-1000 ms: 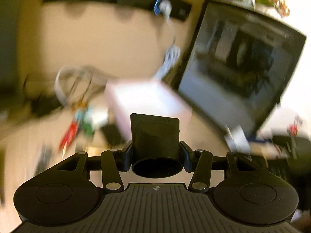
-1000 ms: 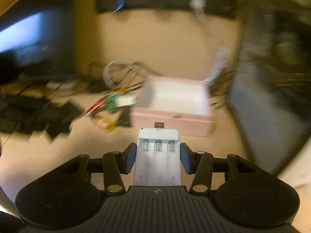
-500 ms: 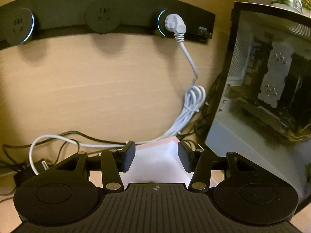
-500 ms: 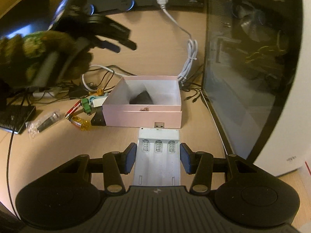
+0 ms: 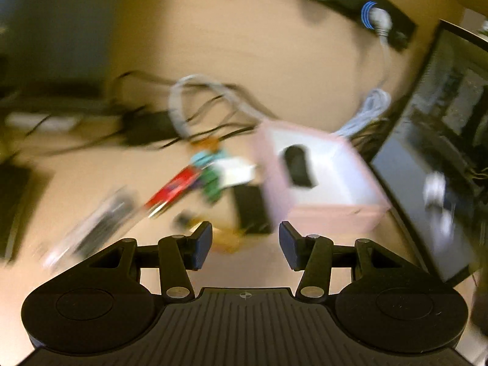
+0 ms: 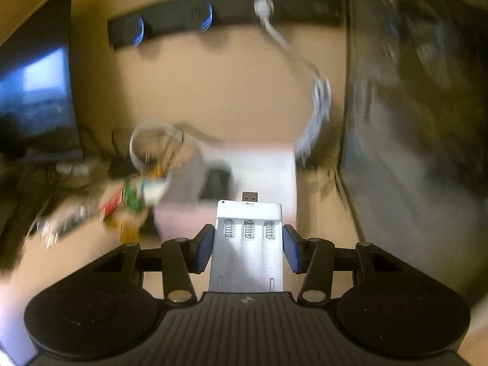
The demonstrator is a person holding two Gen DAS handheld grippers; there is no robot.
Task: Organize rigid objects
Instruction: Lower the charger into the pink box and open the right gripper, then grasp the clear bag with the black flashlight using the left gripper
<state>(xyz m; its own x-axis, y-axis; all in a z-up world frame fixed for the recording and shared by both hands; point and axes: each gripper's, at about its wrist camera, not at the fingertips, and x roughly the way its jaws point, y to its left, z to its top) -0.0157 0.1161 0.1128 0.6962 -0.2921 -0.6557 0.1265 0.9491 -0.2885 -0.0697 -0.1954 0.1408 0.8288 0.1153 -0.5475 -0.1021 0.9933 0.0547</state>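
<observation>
A pink box stands open on the wooden desk, with a black object inside it. It also shows in the right wrist view. My left gripper is open and empty, above the desk just left of the box. My right gripper is shut on a white battery charger with a USB plug, held in front of the box. Both views are blurred.
Left of the box lies a pile of small parts: a red piece, green connectors, a white block, a black block, a clear bag. A glass-sided computer case stands right. Cables and a wall socket strip lie behind.
My left gripper has swung down and back from the wall; the black object it held a second ago now lies in the box. My right gripper has moved closer to the box with the charger.
</observation>
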